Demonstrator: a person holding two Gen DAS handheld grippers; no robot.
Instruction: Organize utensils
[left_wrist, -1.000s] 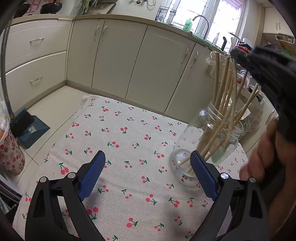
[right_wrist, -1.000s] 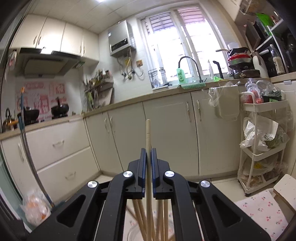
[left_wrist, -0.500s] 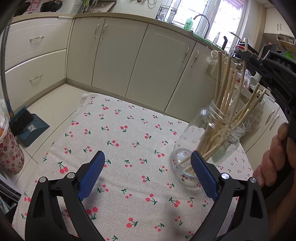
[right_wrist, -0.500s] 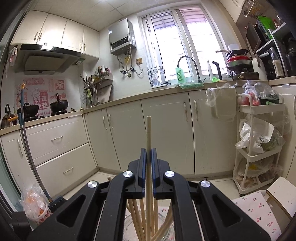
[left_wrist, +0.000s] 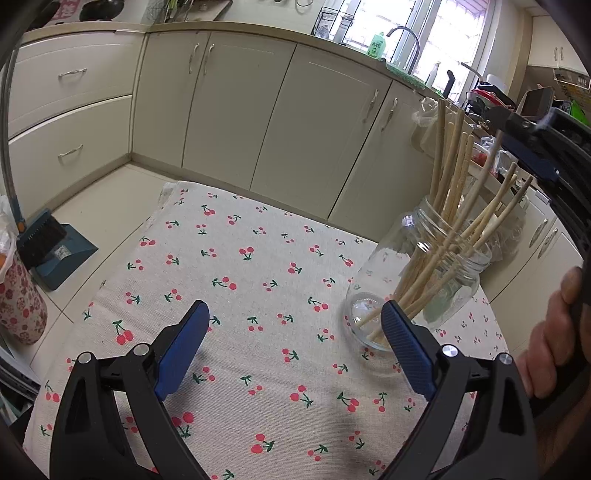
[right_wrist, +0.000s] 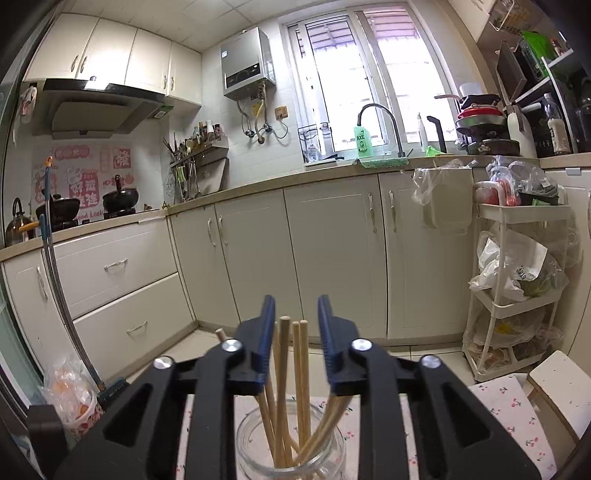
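Jar: a clear glass jar (left_wrist: 417, 280) stands on the cherry-print tablecloth (left_wrist: 258, 295), toward its right side, mouth up.
Utensils: a bundle of wooden chopsticks (left_wrist: 448, 206) stands in the jar, fanned out and leaning against the rim; the tips rise well above it.
Right gripper (right_wrist: 296, 325): held above the jar mouth. Its jaws have just been opening and now stand parted. Several chopstick tops rise between the blue pads (right_wrist: 266, 328); the leftmost stick runs close beside the left pad, contact not determinable; the right pad is clear of them.
Left gripper (left_wrist: 295, 347): low over the cloth, jaws spread wide, nothing between them. Its right pad lies in front of the jar's base in the left wrist view.
Hand (left_wrist: 550, 343): grips the right tool's handle at the right edge.
Surroundings: cream base cabinets (left_wrist: 236, 110) behind the table; blue dustpan and brush (left_wrist: 51, 243) on the floor at left; white trolley (right_wrist: 517, 288) loaded with bags at right; sink tap (right_wrist: 380, 122) under the window.
Obstructions: the right gripper's black frame hides most of the jar in its own view.
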